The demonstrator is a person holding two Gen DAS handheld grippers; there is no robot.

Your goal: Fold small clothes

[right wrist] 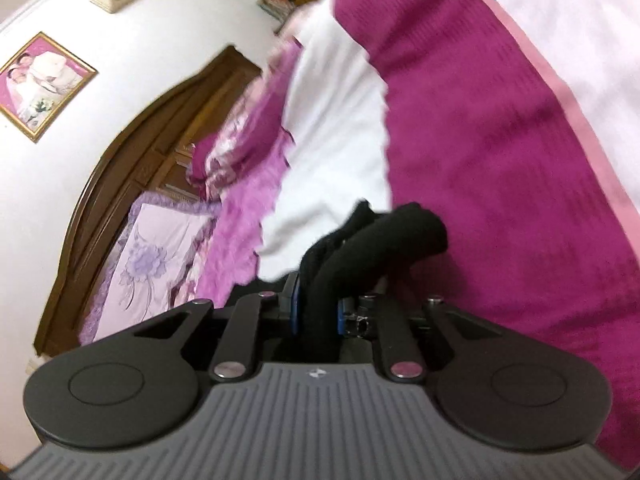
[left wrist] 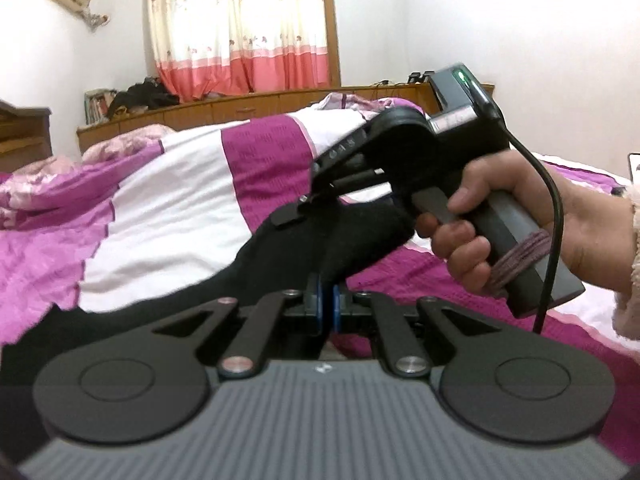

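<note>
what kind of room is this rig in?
A home bedroom, most likely: a made bed with a purple and white quilt, a wooden headboard with a pillow against it, and a curtained window.

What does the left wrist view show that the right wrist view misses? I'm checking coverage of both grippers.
Only the left view shows the right gripper from outside, the hand holding it, and the curtain. Only the right view shows the framed picture, headboard and pillow. Both show the black garment pinched in blue pads, over the bedspread.
</note>
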